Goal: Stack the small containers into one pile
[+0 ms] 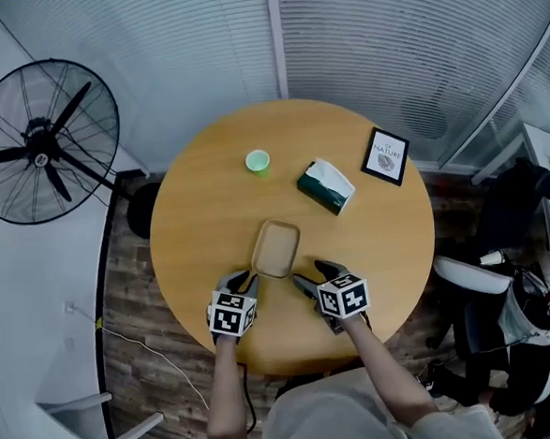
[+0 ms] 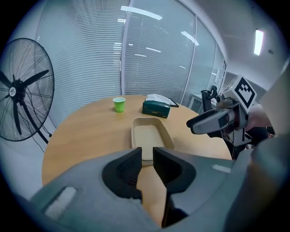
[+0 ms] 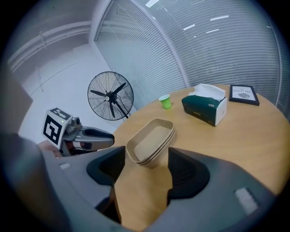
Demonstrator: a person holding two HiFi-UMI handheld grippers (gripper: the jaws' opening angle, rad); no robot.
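A pile of nested tan oval containers (image 1: 275, 249) lies at the middle of the round wooden table (image 1: 200, 219). In the right gripper view the stack (image 3: 152, 140) shows a few rims, one inside the other. My left gripper (image 1: 245, 282) sits just short of the stack's near left corner; its jaws (image 2: 145, 152) stand almost together with a thin slit and nothing between them. My right gripper (image 1: 309, 272) is at the near right corner, open wide (image 3: 146, 156), with the stack just beyond its tips and not touched.
A small green cup (image 1: 258, 161), a dark green tissue box (image 1: 326, 186) and a black framed card (image 1: 385, 156) stand on the far half of the table. A standing fan (image 1: 40, 146) is at the left, and chairs and bags (image 1: 516, 310) at the right.
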